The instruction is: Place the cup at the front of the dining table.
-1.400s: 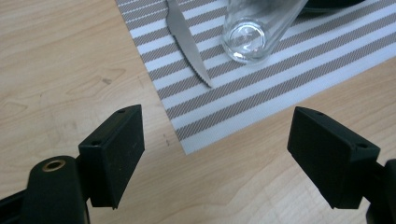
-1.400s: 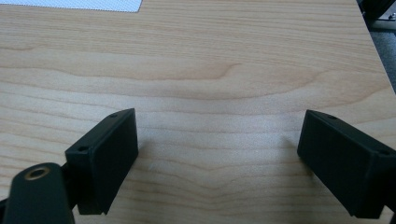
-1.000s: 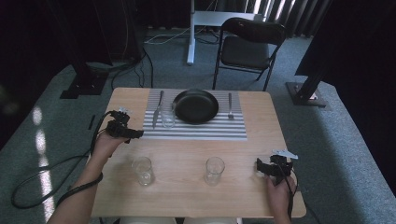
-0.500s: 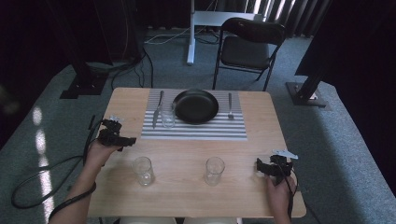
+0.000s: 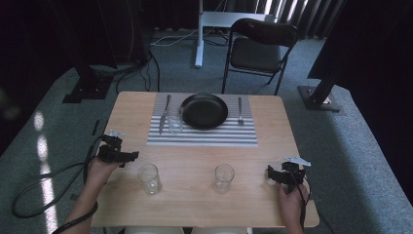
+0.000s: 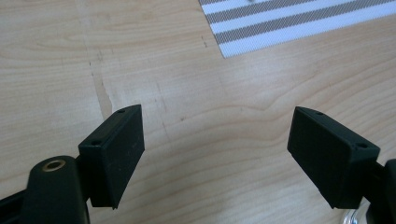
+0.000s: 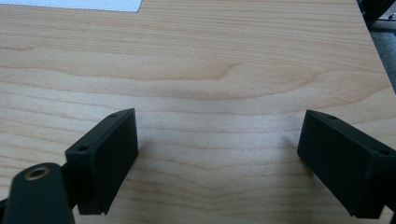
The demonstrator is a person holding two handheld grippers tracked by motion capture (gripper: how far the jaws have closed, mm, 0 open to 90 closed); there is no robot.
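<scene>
While your left gripper [image 5: 127, 157] hovers just left of the near-left glass [image 5: 149, 178], its jaws gape wide, empty | your right gripper [image 5: 273, 174] sits right of the other glass [image 5: 223, 178], jaws wide, empty | both glasses upright nearer you than the striped placemat [image 5: 202, 136]

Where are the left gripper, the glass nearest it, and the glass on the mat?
left gripper [image 5: 127, 157], high view, between its fingertips.
near glass [image 5: 149, 179], high view, its side wall.
glass on the mat [image 5: 175, 122], high view, its side wall.

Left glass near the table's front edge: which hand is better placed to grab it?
Left. The left tongs stand open just beside the left glass; the right tongs sit beyond the other glass.
</scene>
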